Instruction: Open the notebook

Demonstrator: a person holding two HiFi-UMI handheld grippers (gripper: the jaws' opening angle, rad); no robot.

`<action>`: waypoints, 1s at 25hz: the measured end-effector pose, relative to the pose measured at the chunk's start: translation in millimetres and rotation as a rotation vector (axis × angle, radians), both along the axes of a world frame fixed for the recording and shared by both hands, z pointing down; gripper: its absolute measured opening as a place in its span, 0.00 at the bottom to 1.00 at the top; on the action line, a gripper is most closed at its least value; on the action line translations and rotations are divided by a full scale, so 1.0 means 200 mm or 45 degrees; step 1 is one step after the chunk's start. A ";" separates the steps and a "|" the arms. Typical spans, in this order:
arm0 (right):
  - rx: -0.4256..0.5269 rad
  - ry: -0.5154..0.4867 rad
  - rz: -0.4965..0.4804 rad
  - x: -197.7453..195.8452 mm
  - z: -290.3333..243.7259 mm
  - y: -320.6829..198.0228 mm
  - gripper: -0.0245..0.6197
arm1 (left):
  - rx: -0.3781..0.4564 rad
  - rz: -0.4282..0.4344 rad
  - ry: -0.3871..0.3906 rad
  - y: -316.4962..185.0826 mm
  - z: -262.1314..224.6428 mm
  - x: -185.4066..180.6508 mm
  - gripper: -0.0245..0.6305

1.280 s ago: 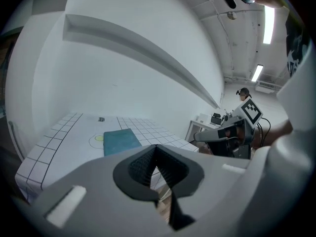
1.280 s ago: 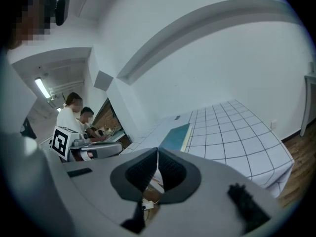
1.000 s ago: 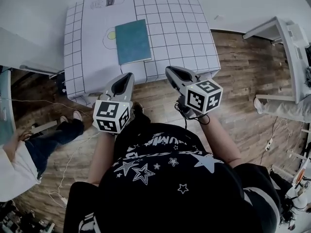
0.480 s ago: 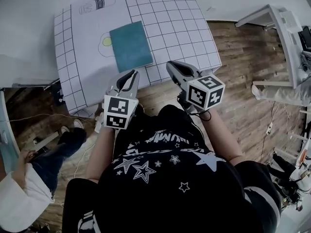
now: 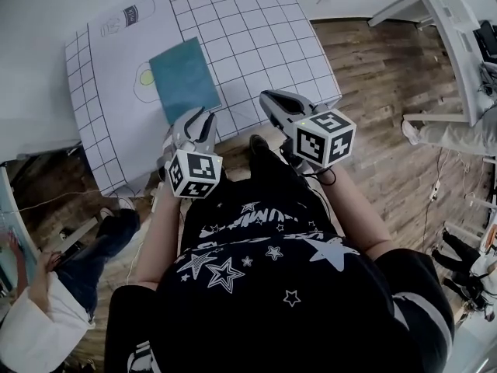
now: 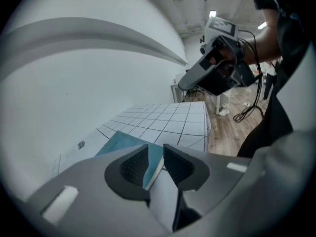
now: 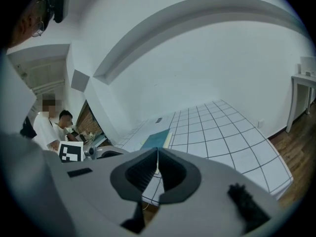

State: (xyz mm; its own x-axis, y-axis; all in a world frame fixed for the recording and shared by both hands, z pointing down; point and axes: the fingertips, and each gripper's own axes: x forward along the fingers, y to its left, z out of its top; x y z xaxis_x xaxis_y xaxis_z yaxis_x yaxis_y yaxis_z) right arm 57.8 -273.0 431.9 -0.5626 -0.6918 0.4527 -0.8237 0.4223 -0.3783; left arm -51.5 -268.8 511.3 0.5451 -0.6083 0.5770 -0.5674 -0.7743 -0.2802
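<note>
The left gripper [image 5: 200, 119] hovers at the near edge of the table [image 5: 256, 29], its jaws partly apart after just opening, with nothing between them. The closed teal notebook [image 5: 185, 80] lies flat just beyond at about 11 o'clock, its near edge lined up with the gap, probably for pinching the cover. The right gripper [image 5: 268, 99], jaws together and empty, hangs at the notebook's 4 o'clock.

A black white-starred shirt [image 5: 256, 286]; left gripper [image 5: 199, 117] and right gripper [image 5: 269, 98] are grey.
</note>
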 end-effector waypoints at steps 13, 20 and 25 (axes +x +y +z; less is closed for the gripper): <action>-0.039 -0.110 -0.095 0.34 0.06 -0.14 0.06 | 0.222 0.073 -0.596 -0.08 0.13 0.20 0.34; -0.062 -0.151 -0.152 0.44 0.10 -0.20 0.06 | 0.160 -0.112 -0.686 -0.15 0.20 0.15 0.35; -0.075 -0.166 -0.197 0.49 0.12 -0.24 0.06 | 0.092 -0.215 -0.702 -0.16 0.23 0.12 0.35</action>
